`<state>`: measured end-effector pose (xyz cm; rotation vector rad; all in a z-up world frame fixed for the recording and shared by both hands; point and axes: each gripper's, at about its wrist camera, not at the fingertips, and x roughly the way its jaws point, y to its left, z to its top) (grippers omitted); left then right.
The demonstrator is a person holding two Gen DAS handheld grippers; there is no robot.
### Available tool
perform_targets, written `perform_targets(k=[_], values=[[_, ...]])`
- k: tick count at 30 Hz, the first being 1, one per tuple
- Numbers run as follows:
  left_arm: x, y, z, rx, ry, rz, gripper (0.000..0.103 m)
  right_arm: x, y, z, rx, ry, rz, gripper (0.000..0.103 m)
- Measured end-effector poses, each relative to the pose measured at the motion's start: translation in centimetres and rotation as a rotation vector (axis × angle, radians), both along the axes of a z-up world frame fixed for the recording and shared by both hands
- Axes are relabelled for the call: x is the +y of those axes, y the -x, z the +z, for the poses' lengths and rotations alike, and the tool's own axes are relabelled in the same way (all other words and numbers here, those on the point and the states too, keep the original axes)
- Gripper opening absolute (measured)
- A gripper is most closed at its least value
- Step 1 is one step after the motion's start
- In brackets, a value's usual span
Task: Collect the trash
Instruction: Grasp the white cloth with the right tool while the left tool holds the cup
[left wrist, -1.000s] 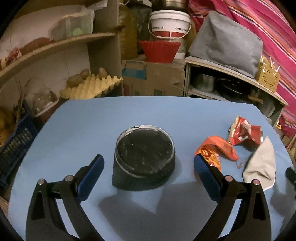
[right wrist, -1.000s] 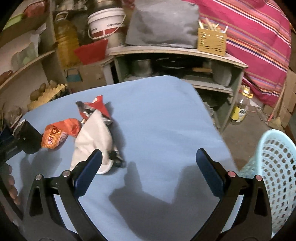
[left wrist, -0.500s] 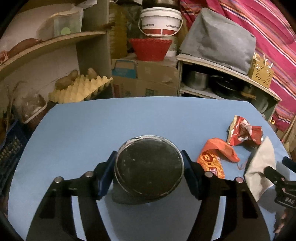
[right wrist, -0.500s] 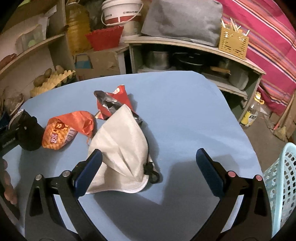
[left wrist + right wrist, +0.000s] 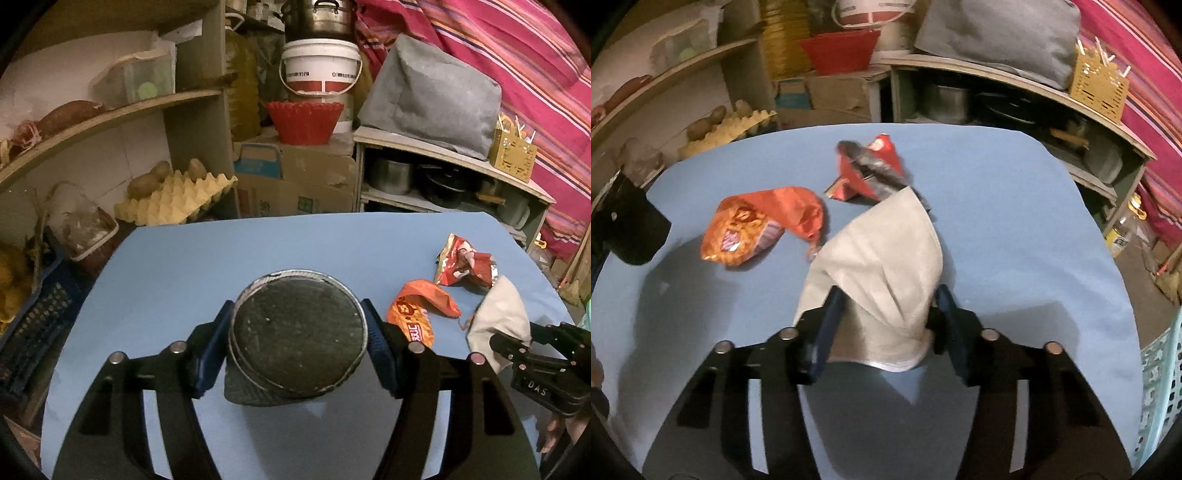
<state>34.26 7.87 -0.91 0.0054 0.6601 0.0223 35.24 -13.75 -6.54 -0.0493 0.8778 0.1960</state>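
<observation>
A dark, scuffed round tin (image 5: 298, 330) is clamped by the left gripper (image 5: 298, 341); a crumpled white face mask (image 5: 882, 266), at twelve o'clock, has just been closed on by the right gripper (image 5: 886, 325).

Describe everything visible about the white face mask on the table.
The white face mask is soft, creased fabric, folded into a peaked cone with a stitched lower hem. It lies on the blue table, its tip overlapping the red wrapper. The right gripper has just been closing on its lower part, both pads pressing it.
</observation>
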Motion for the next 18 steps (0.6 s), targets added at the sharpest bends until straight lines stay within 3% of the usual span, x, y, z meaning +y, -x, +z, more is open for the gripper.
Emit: perform_targets(k=[4, 12, 18], values=[[0.0, 0.7, 0.1, -0.006, -0.003, 0.000, 0.066, -0.8, 1.0, 0.9, -0.017, -0.019, 0.003, 0.028], [-1.3, 2.9, 1.1, -0.020, 0.006, -0.026, 0.066, -4.1, 4.1, 4.0, -0.083, -0.087, -0.023, 0.028], [-4.2, 5.1, 2.3, -0.059, -0.018, -0.084, 0.066, -6.8, 7.4, 6.4, -0.138, -0.081, -0.036, 0.028]])
